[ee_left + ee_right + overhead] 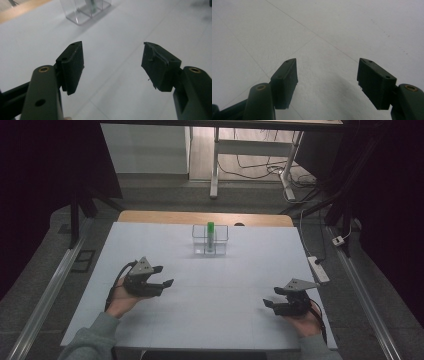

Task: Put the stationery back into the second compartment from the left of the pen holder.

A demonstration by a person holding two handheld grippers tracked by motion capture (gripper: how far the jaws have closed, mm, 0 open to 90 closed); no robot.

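High view: left gripper (161, 276) and right gripper (271, 298) rest low on the white table (225, 310), well apart, both spread. A green tube (211, 236) stands upright in a clear rack (198, 240) near the far edge. Left gripper view: jaws gape empty, rack (75, 12) ahead. Right gripper view: jaws spread over bare table (324, 32).

Two black hand-held grippers, grey-green sleeves

Left gripper (164, 276) and right gripper (270, 297) carry grey three-cornered plates, trailing black cables; brass-ringed screw holes mark the jaws.
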